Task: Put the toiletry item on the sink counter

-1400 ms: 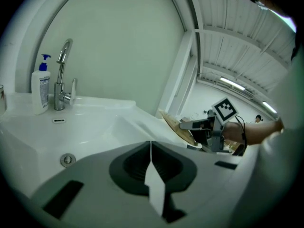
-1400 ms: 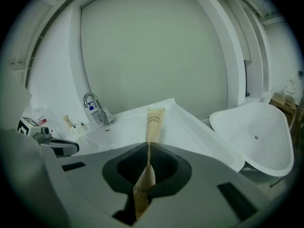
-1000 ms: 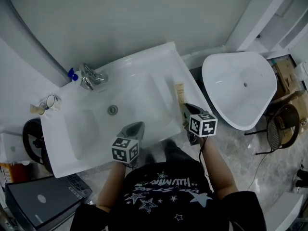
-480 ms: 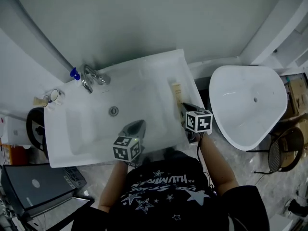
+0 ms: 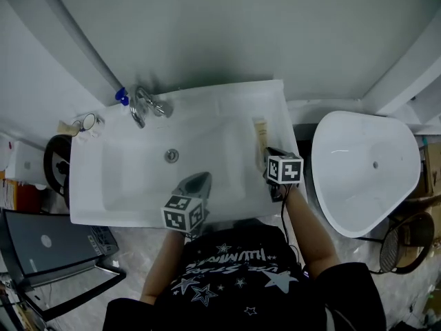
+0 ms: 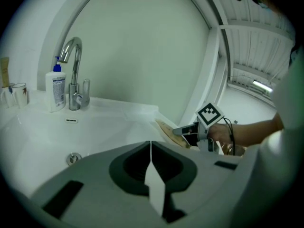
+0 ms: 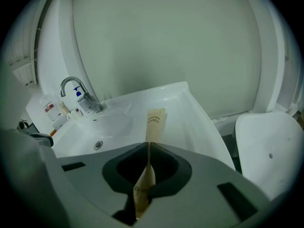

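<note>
The fingers of the right gripper (image 7: 148,145) are pressed together on a flat beige toiletry packet (image 7: 155,121). The packet stands on its edge between them, and its far end sticks out forward over the right ledge of the white sink (image 7: 197,113). In the head view this packet (image 5: 260,134) lies along the right side of the sink (image 5: 138,209), in front of the right gripper (image 5: 267,152). I cannot tell if it touches the counter.

The fingers of the left gripper (image 6: 151,144) are closed with nothing between them. In the head view the left gripper (image 5: 196,183) is over the front part of the basin, near the drain (image 5: 171,156).

At the back left corner stand the faucet (image 5: 148,105) and, just beside it, a bottle with a blue pump (image 5: 122,96). A cup (image 5: 88,122) stands further left.
</note>
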